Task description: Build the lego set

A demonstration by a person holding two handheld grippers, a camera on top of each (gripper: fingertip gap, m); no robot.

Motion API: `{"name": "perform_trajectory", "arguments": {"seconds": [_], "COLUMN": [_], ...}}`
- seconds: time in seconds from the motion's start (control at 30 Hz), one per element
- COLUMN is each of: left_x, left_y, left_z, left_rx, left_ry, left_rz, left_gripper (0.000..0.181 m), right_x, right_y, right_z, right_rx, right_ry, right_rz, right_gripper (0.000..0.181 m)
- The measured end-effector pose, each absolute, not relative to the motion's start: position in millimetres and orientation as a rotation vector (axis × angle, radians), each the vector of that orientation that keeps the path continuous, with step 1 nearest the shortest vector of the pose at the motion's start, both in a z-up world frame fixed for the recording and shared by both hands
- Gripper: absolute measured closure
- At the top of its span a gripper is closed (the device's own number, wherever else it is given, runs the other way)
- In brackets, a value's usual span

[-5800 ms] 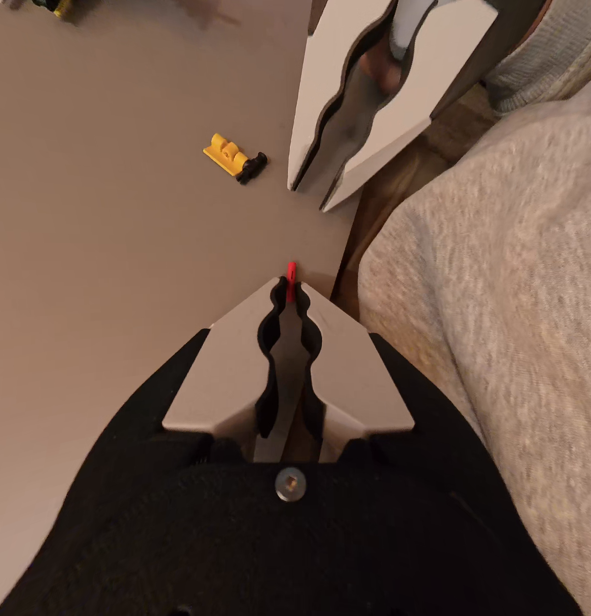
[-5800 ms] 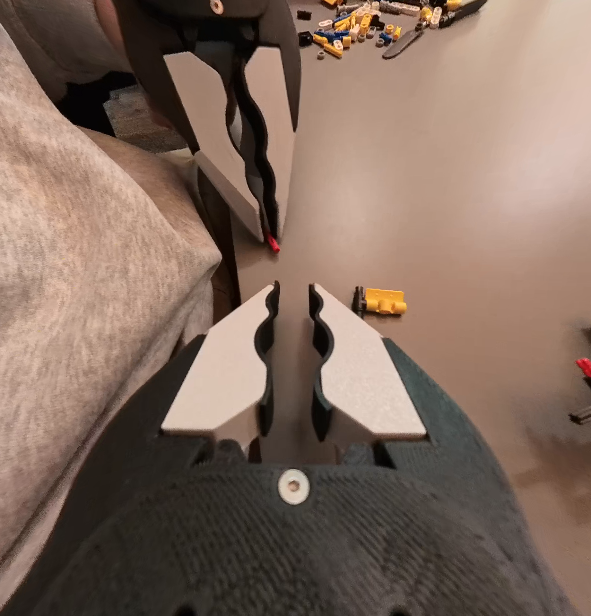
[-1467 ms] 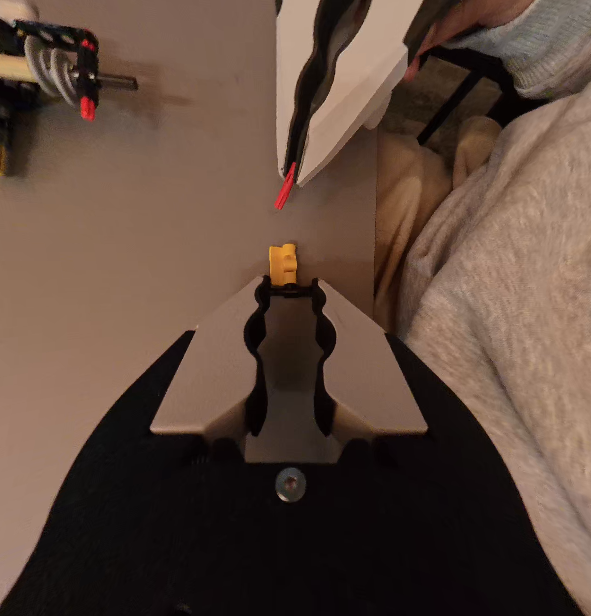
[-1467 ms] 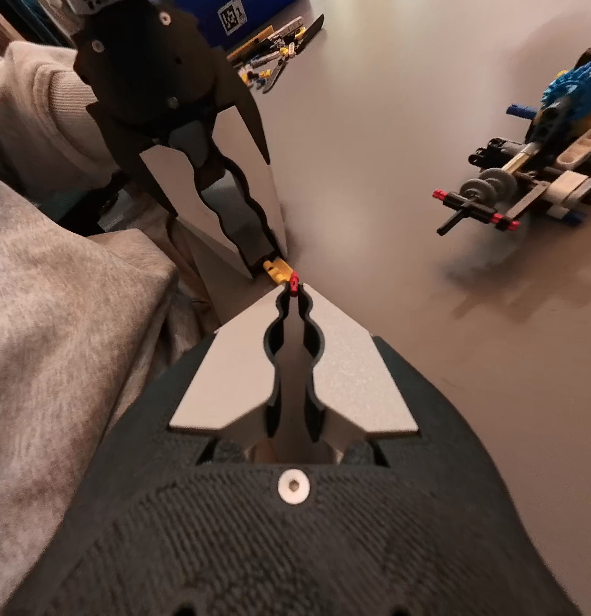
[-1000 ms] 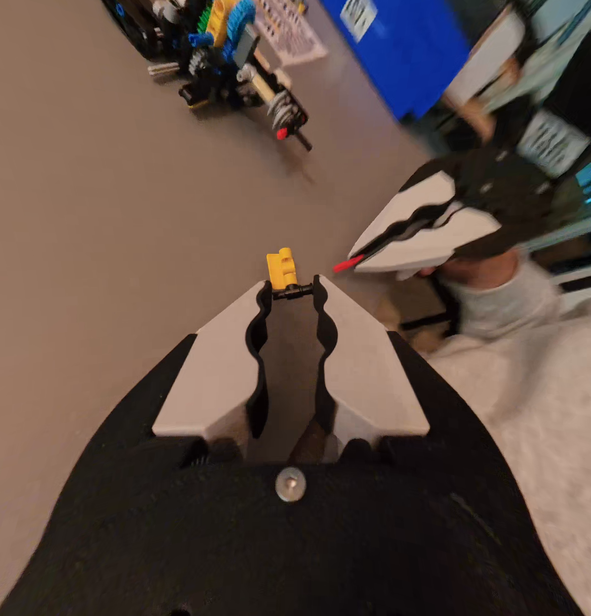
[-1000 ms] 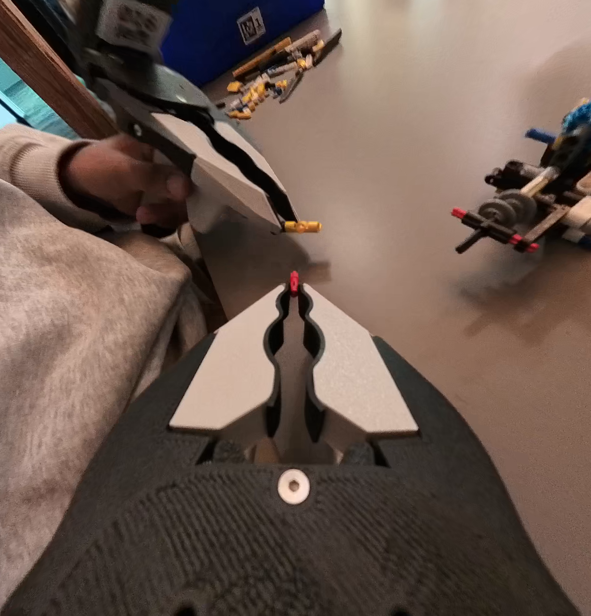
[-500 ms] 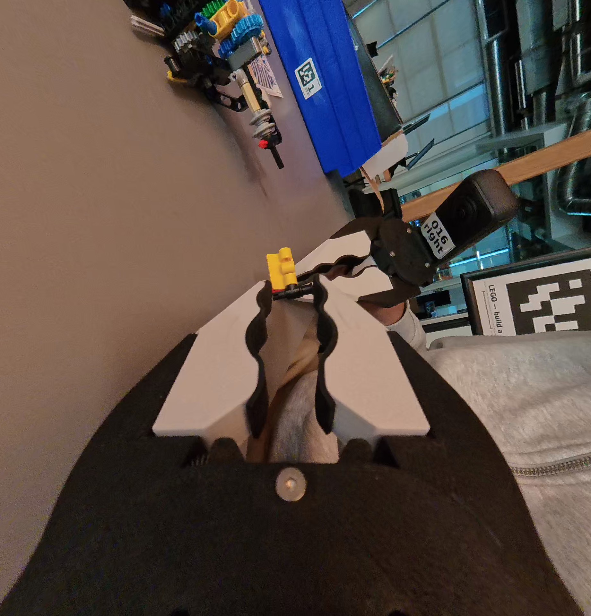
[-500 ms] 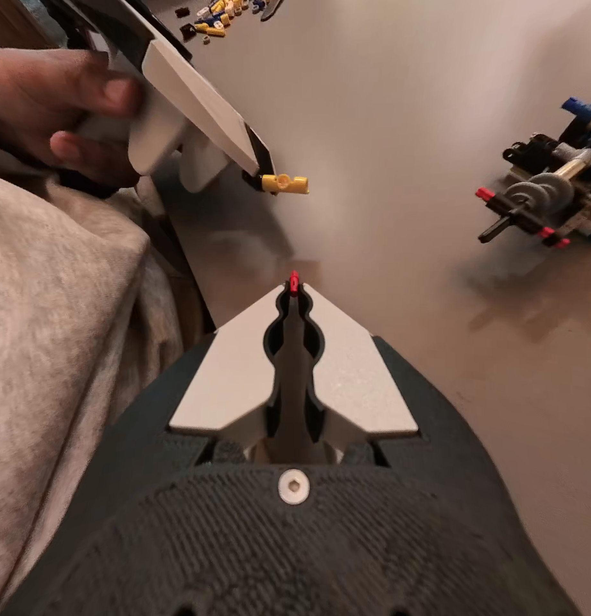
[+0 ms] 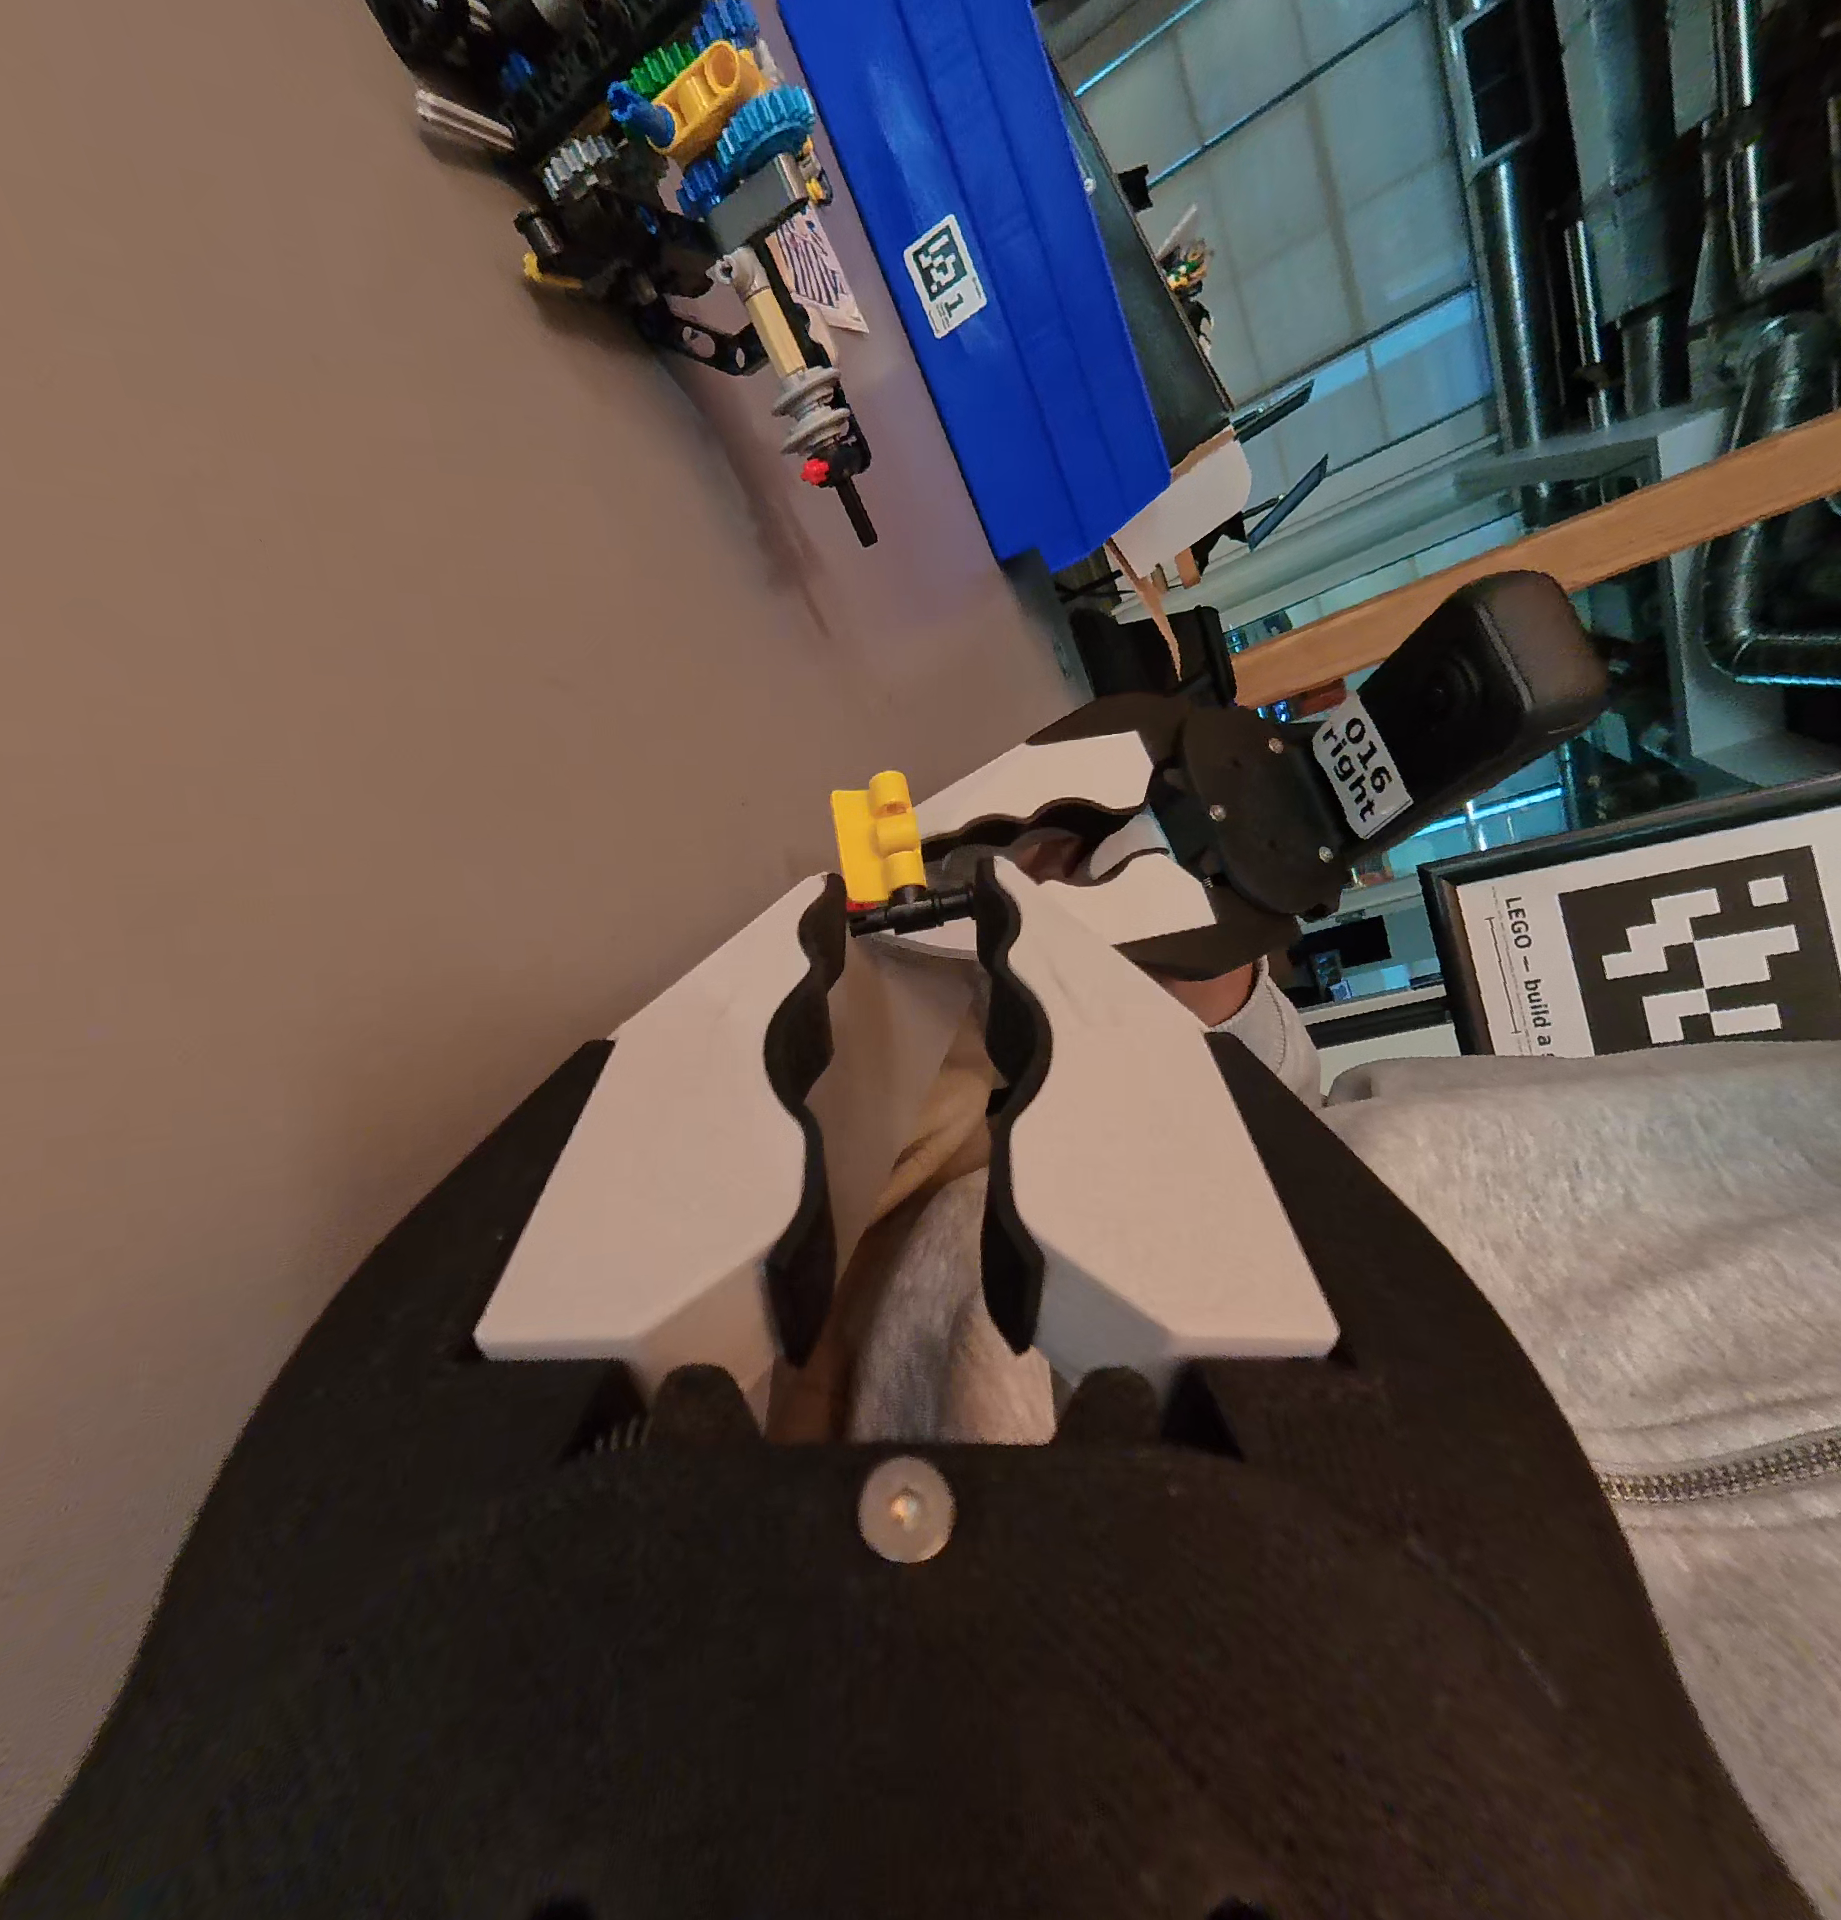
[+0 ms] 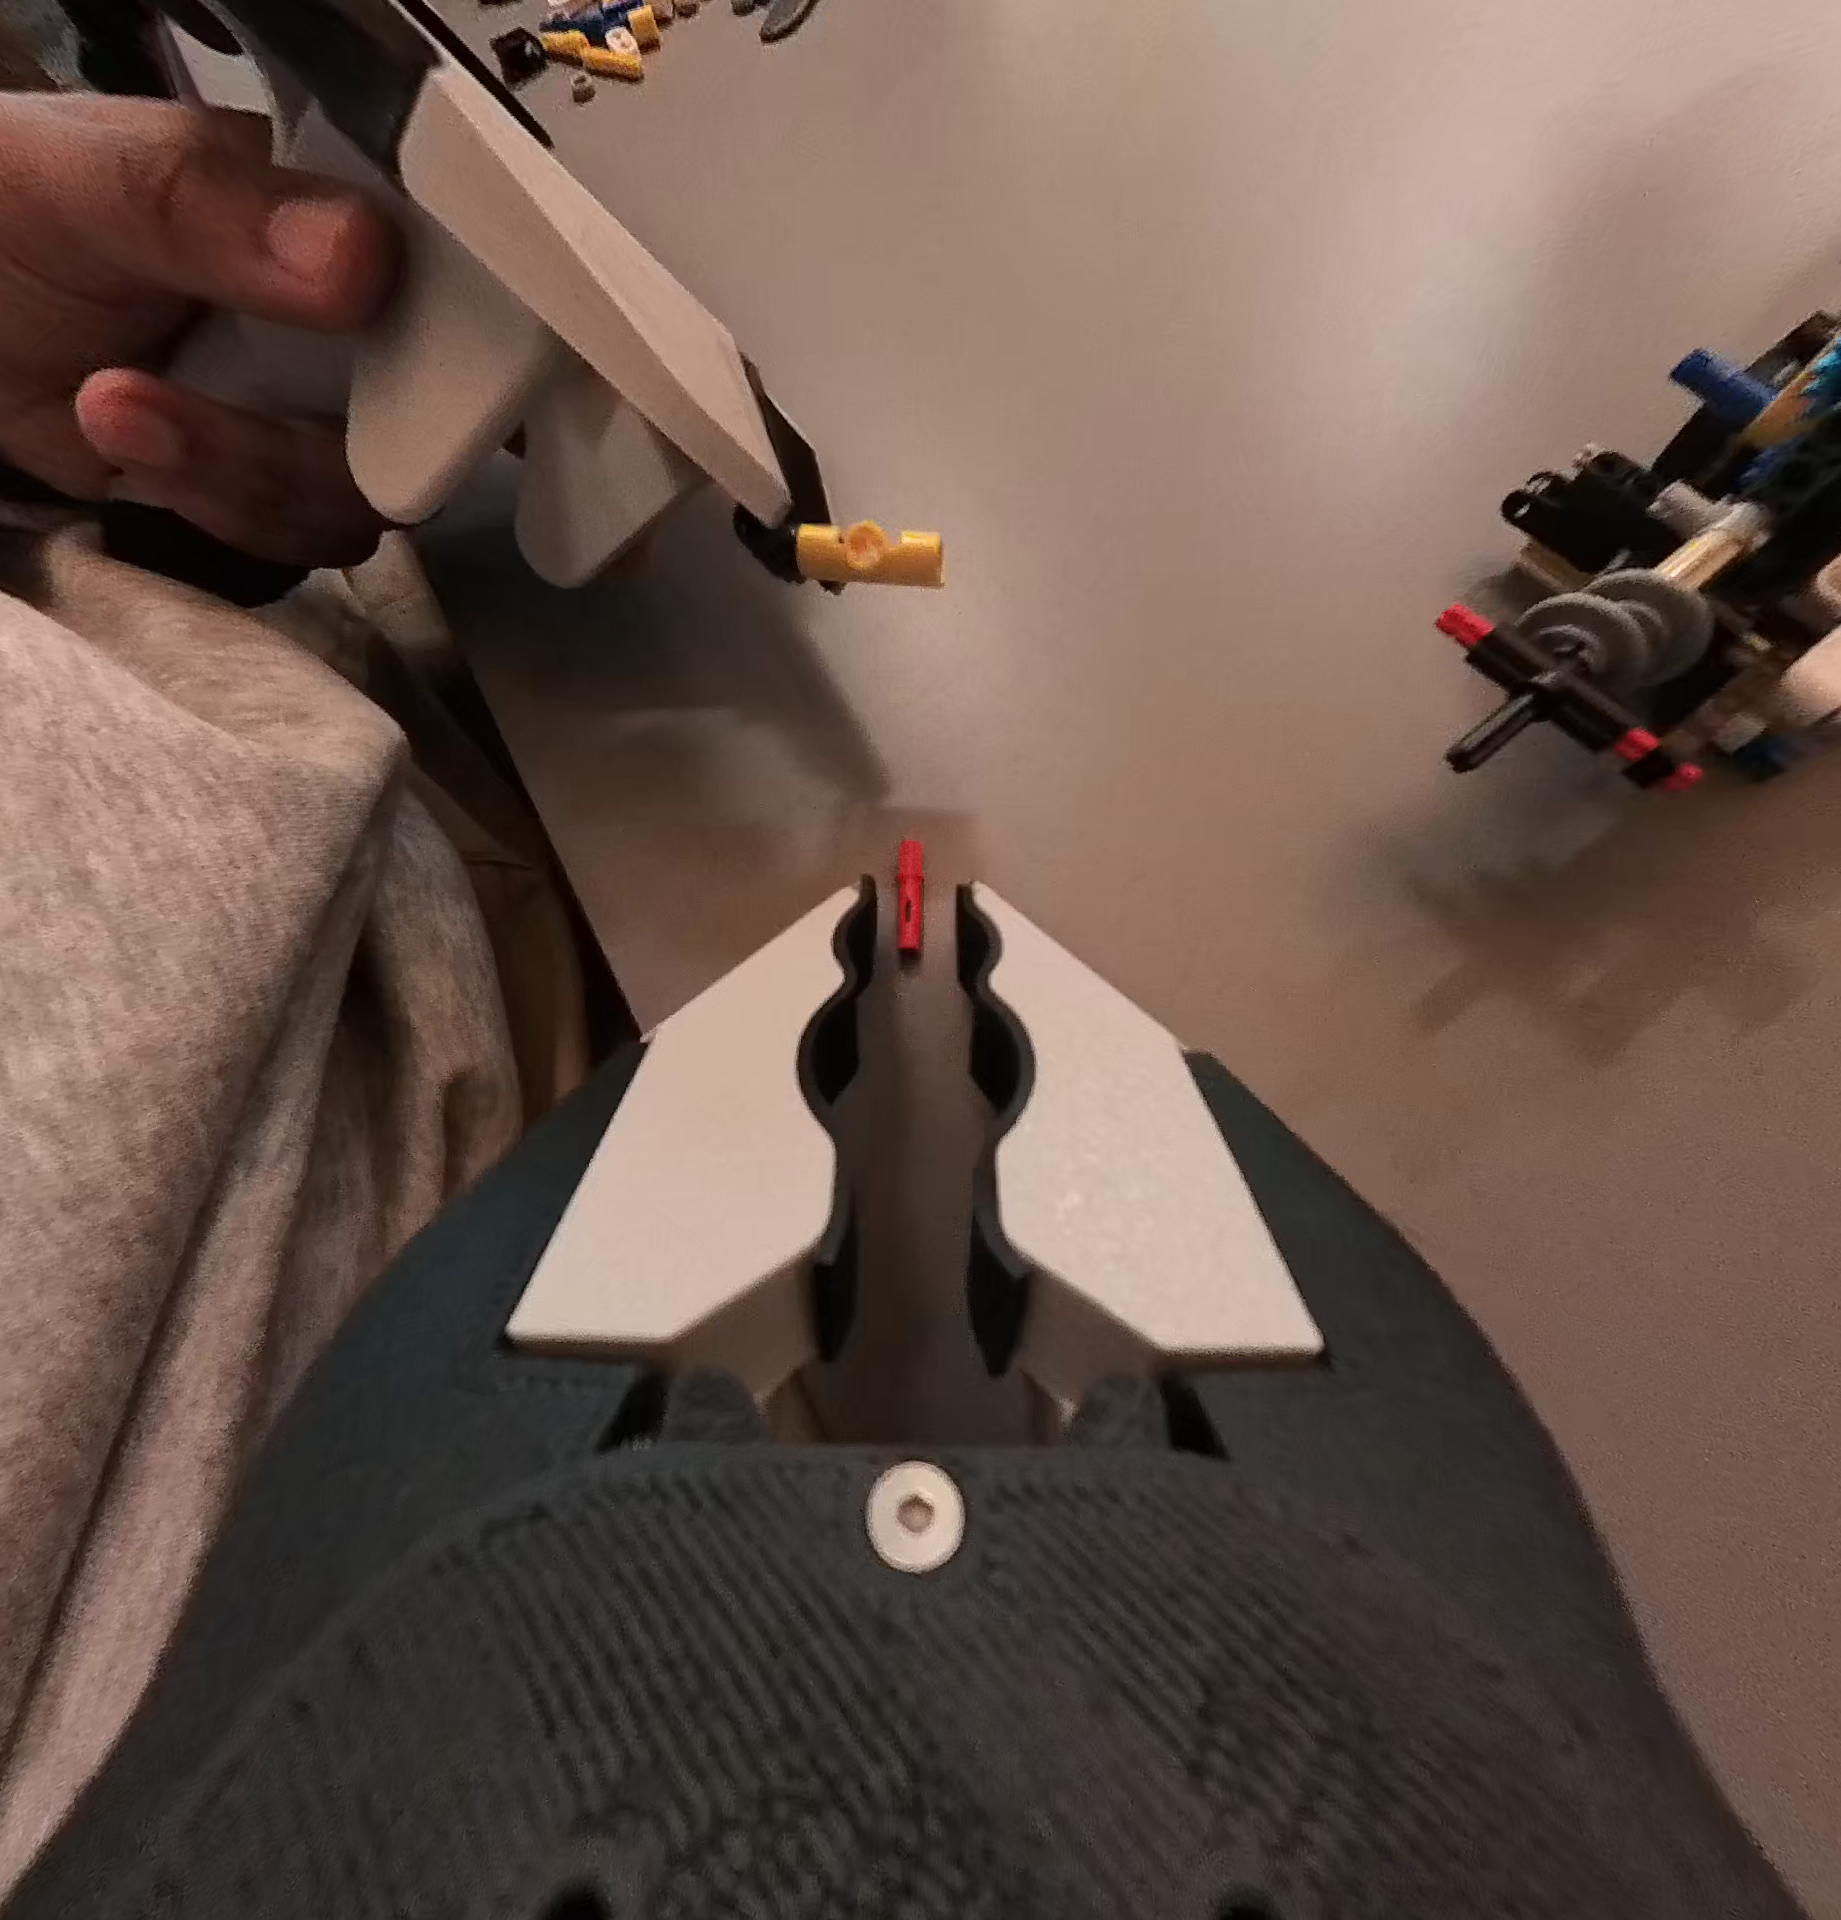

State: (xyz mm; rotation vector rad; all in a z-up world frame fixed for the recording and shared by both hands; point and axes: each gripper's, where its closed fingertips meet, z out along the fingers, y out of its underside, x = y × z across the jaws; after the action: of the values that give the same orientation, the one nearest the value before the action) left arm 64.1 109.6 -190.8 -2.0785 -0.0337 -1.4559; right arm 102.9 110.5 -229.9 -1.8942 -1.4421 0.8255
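Note:
My left gripper [image 9: 908, 899] is shut on the black pin [image 9: 900, 916] of a yellow connector [image 9: 874, 840] and holds it in the air, the yellow part sticking out past the tips. The right wrist view shows it at the upper left with the connector [image 10: 874, 556]. My right gripper [image 10: 911, 899] is open. A small red pin [image 10: 909, 896] sits loose in the gap between its tips, touching neither finger, over the table. In the left wrist view the right gripper [image 9: 1051, 831] shows just behind the connector.
The part-built model with blue gears and a grey spring stands on the grey table [image 9: 687, 156], to the right in the right wrist view [image 10: 1674, 623]. A blue bin [image 9: 999, 291] is beyond it. Loose pieces [image 10: 604, 47] lie far off. A grey sweatshirt [image 10: 168, 935] lies alongside the table edge. Left tips to right tips: about 6 cm.
My right gripper's jaws have parted and no longer pinch the red pin. My left gripper still holds the yellow connector and has shifted little since half a second ago.

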Motion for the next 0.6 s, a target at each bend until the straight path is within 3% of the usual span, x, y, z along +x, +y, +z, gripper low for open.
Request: {"name": "perform_trajectory", "arguments": {"seconds": [0.23, 0.33, 0.6], "left_x": [77, 89, 97], "left_y": [101, 87, 64], "left_z": [-184, -173, -152], "left_rx": [-2.067, -2.042, -1.952], "left_ry": [0.015, 0.08, 0.172], "left_rz": [-1.559, -1.739, -2.047], "left_gripper": [0.157, 0.157, 0.158], "right_x": [93, 90, 89], "right_y": [109, 106, 77], "right_z": [-192, -185, -158], "right_rx": [-1.622, -1.582, -1.414], "right_ry": [-1.411, -1.391, -1.412], "right_rz": [0.836, 0.908, 1.191], "right_gripper": [0.151, 0.128, 0.143]}}
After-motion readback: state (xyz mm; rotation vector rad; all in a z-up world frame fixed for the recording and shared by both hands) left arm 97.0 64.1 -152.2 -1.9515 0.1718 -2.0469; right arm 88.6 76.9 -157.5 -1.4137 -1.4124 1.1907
